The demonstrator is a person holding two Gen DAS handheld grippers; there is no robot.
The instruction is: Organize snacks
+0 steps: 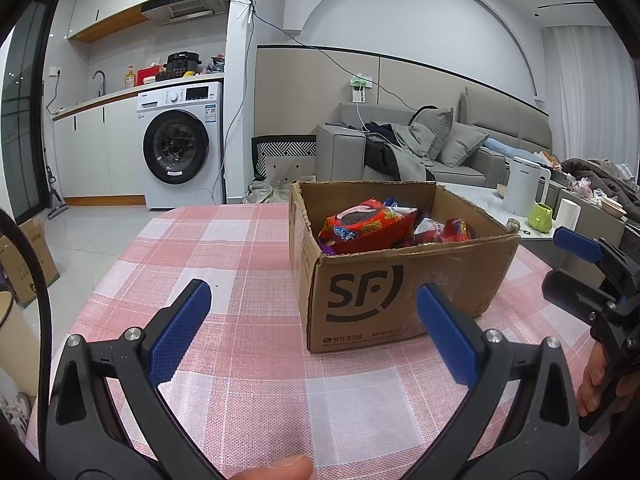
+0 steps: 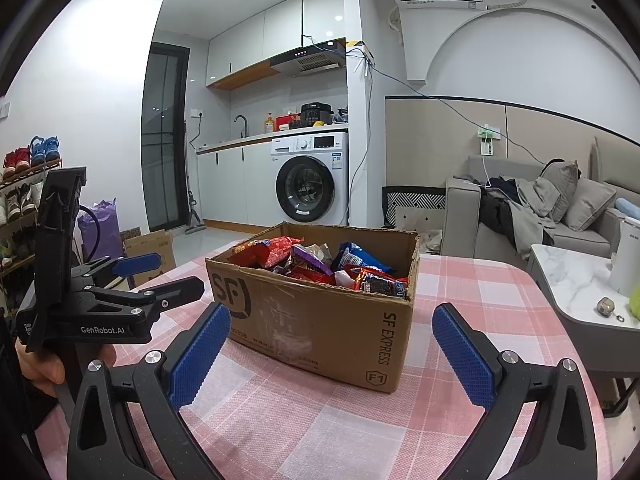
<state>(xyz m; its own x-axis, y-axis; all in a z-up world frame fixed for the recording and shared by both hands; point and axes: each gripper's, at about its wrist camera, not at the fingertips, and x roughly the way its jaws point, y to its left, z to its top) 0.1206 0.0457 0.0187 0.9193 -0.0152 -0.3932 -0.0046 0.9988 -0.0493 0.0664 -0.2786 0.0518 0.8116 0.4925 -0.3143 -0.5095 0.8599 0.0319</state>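
Left gripper (image 1: 314, 328) and right gripper (image 2: 331, 346), both spread wide and empty, face the SF cardboard box (image 2: 320, 320) of snack packets (image 2: 320, 266) just ahead. A careless grab risks crushing packets or shoving the light box across the checked tablecloth (image 1: 248, 360).

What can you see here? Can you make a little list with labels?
place: table with pink checked cloth
box: open cardboard box, standing on the table
inside: snack packs, red, blue and purple
left gripper: open, holding nothing, just short of the box
right gripper: open, holding nothing, facing the box
behind: washing machine, sofa
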